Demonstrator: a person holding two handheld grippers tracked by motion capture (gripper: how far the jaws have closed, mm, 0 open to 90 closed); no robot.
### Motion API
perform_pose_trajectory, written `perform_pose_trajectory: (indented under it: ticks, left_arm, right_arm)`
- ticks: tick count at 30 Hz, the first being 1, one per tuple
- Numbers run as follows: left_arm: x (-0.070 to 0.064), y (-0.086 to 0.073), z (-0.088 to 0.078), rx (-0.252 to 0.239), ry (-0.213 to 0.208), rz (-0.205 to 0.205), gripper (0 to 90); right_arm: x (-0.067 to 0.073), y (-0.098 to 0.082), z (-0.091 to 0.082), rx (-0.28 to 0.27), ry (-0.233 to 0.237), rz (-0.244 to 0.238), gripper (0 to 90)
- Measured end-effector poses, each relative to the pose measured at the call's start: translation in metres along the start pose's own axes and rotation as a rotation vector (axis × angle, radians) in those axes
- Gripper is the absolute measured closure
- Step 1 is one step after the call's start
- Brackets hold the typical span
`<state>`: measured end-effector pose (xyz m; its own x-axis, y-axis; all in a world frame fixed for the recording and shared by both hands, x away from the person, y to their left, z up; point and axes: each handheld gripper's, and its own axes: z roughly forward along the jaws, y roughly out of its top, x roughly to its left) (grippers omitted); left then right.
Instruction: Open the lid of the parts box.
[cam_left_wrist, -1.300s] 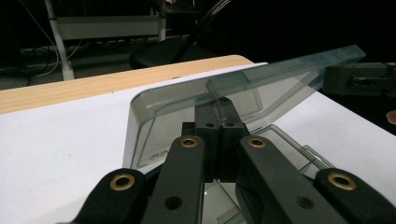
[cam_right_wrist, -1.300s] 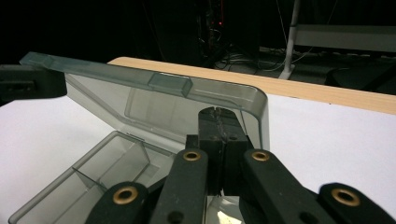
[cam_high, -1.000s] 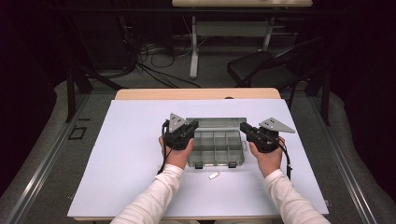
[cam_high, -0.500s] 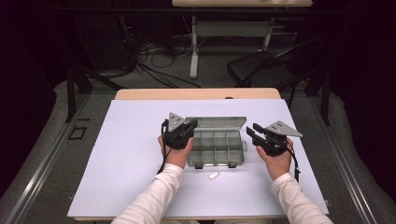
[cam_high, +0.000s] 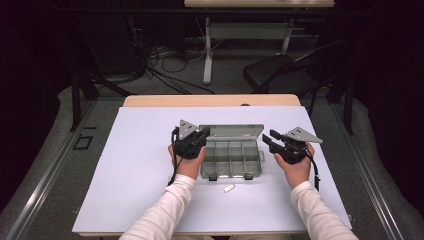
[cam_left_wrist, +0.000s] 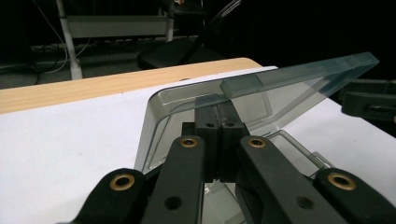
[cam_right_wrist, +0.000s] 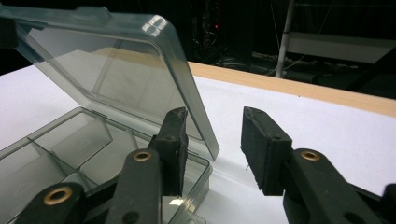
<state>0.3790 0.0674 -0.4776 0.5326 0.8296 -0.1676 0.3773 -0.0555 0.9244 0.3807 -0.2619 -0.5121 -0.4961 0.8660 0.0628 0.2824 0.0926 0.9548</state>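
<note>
Clear box (cam_high: 231, 158) in the middle of the white table (cam_high: 135, 170), lid (cam_left_wrist: 261, 95) up. Left gripper (cam_left_wrist: 217, 122) clamped on the lid's edge. Right gripper (cam_right_wrist: 212, 149) just opening, nothing inside, beside the box. Small white piece (cam_high: 229, 188) in front.

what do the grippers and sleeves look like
Both grippers, left and right, are black, each topped by a grey three-cornered plate and trailing a black cable. Up close, the jaws are black link arms with brass-ringed pivots and flat rectangular black pads. The person wears long white sleeves.
</note>
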Motion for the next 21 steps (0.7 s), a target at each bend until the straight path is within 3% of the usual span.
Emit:
perform_pose_trajectory:
  ticks: [5, 10, 15, 21]
  left_arm:
    - [0.002, 0.001, 0.000, -0.002, 0.002, -0.002, 90.0]
    - [0.005, 0.001, 0.001, -0.003, 0.009, -0.003, 90.0]
    - [0.006, 0.002, 0.001, -0.001, 0.015, 0.000, 90.0]
    - [0.006, 0.002, 0.001, 0.002, 0.019, 0.003, 90.0]
  right_arm:
    - [-0.006, -0.005, 0.009, 0.005, -0.005, 0.017, 62.3]
    - [-0.006, -0.011, 0.019, 0.025, 0.028, 0.047, 64.8]
    - [-0.002, -0.014, 0.027, 0.038, 0.009, 0.018, 68.1]
    - [-0.001, -0.018, 0.033, 0.057, -0.019, 0.026, 74.1]
